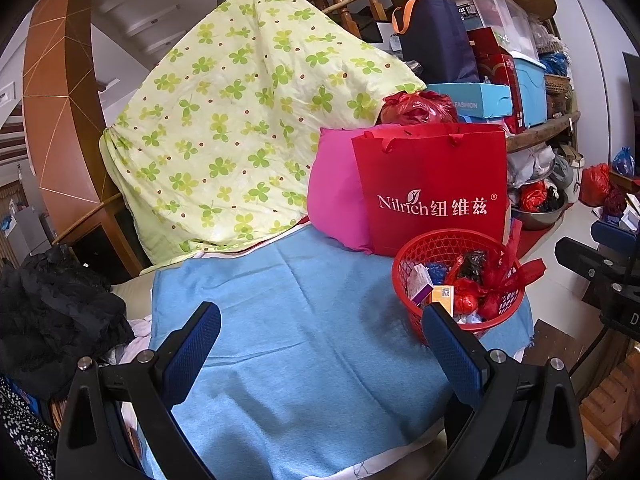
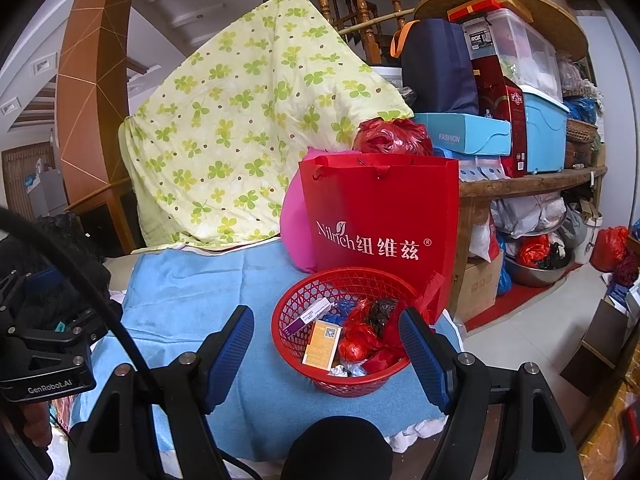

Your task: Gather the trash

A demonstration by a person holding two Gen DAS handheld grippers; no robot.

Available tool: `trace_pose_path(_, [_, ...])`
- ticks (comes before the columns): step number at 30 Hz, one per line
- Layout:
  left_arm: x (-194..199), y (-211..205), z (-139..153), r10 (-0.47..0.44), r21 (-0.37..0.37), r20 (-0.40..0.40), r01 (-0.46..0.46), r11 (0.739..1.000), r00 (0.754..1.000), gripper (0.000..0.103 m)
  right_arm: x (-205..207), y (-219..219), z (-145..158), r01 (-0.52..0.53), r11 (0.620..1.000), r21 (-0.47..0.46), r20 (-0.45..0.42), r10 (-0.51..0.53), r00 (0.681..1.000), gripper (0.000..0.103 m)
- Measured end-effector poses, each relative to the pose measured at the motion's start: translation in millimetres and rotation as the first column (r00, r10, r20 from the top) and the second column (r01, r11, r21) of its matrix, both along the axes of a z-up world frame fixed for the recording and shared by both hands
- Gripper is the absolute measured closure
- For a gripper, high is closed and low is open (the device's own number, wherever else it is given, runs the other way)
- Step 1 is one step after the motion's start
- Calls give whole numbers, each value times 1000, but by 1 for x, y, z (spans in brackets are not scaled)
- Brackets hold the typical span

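Landmark: the red basket [image 2: 344,344], standing on the blue cloth [image 2: 192,280] near its right edge.
Trash: inside the red basket lie crumpled red wrappers [image 2: 356,340], a dark wrapper [image 2: 382,310], an orange carton [image 2: 322,344] and a white and purple box [image 2: 306,316].
Red gift bag [image 2: 384,220]: upright just behind the red basket, white lettering on its front.
Pink cushion [image 2: 294,228]: behind the red basket to the left, tucked against the gift bag.
Clover-print quilt [image 2: 248,120]: draped high, well behind and left of the red basket.
Storage shelf [image 2: 532,184]: right of the red basket, beyond the gift bag, piled with boxes and tubs.
Left tool [image 1: 320,340]: jaws spread wide with nothing between them, over the blue cloth to the left of the red basket; its right finger [image 1: 452,352] overlaps the basket's near rim in its own view.
Right tool [image 2: 326,344]: jaws stand wide, empty, framing the red basket from the near side; touching it or not, I cannot tell.
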State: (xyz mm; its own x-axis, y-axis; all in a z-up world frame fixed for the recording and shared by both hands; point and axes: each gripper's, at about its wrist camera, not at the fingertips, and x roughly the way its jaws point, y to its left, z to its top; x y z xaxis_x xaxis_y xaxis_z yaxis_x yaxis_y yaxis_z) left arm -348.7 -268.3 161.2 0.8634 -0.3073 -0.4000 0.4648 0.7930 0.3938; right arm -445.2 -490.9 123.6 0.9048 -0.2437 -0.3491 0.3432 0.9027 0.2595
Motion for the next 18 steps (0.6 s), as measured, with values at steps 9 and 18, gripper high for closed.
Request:
trace_pose_path(9, [-2, -1, -4, -12, 11, -2, 12, 1000, 1000, 3, -3, -1, 1, 6, 1000, 7, 2, -6, 1000, 25])
trace_pose_path(18, [-2, -1, -2, -15, 15, -1, 15, 1000, 1000, 3, -3, -1, 1, 5, 1000, 9, 2, -5, 1000, 25])
